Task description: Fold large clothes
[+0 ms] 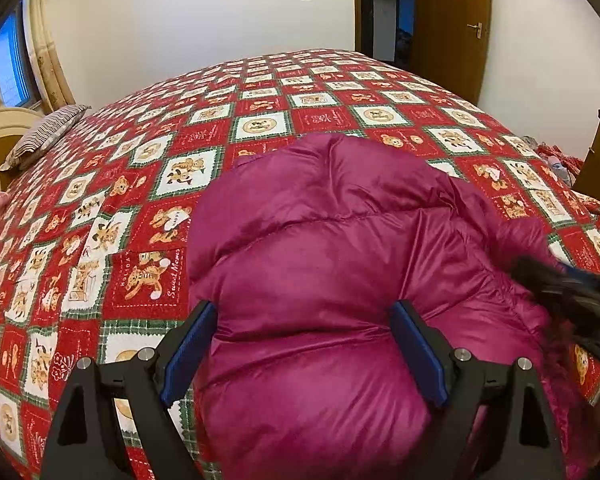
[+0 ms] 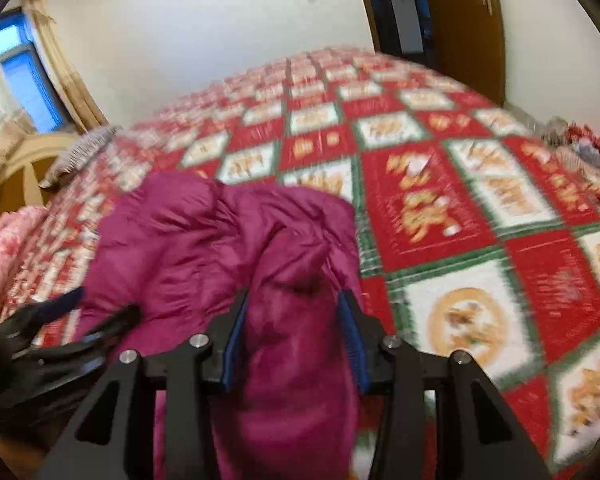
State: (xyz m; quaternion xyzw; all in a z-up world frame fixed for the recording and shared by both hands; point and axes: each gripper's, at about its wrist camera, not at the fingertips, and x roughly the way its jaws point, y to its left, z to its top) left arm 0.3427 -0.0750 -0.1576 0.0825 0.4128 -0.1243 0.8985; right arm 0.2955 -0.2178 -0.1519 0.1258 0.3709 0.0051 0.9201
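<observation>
A puffy magenta down jacket (image 1: 340, 264) is lying bunched on a bed covered by a red, white and green patchwork bedspread (image 1: 148, 184), sitting toward the bed's near edge and roughly midway along it. In the left wrist view the left gripper (image 1: 304, 360) is standing with its jaws spread wide, the blue pads (image 1: 188, 352) flanking a broad quilted bulge of the jacket; whether the pads are pressing into the fabric or merely straddling it cannot be told. In the right wrist view, which is smeared by motion, the right gripper (image 2: 296, 344) is holding its jaws about halfway apart with a thick fold of the jacket (image 2: 236, 248) filling the gap between its blue pads (image 2: 352, 340), the cloth appearing to be pinched there. Each gripper is showing at the side of the other's view as a dark blurred shape resting against the jacket. A striped pillow (image 1: 44, 136) is lying at the bed's far left corner beside a cream headboard (image 1: 0, 128), and a brown wooden door (image 1: 452, 24) is standing beyond the far edge.
</observation>
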